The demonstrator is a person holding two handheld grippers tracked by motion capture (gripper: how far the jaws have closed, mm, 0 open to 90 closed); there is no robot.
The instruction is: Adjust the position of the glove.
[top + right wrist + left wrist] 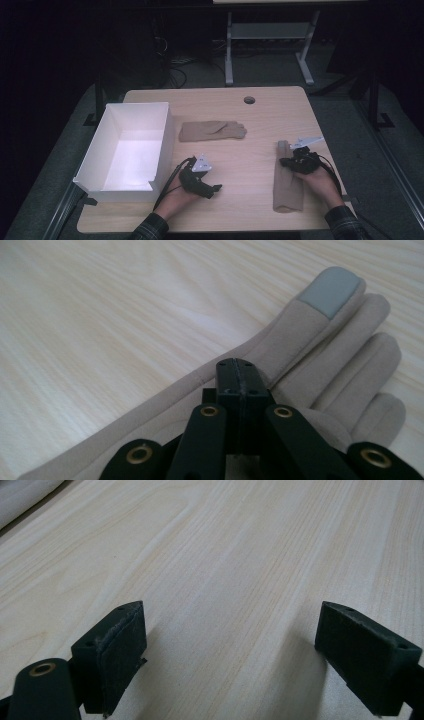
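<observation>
Nearest the camera, the right claw [237, 371] has its jaws pressed together over a beige glove [320, 365]; whether any fabric is pinched between them cannot be told. That glove lies flat near the desk's [250, 150] right edge. Left claw [230, 645] gapes wide over bare wood, beside a white box [130, 145]. A second glove [212, 131] lies mid-desk.

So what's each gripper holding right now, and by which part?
Left gripper holds nothing, jaws open. Right gripper is shut over the glove; no fabric visibly pinched.

Dim high view, dark surroundings, bright soft-focus gripper views, faint shadows
</observation>
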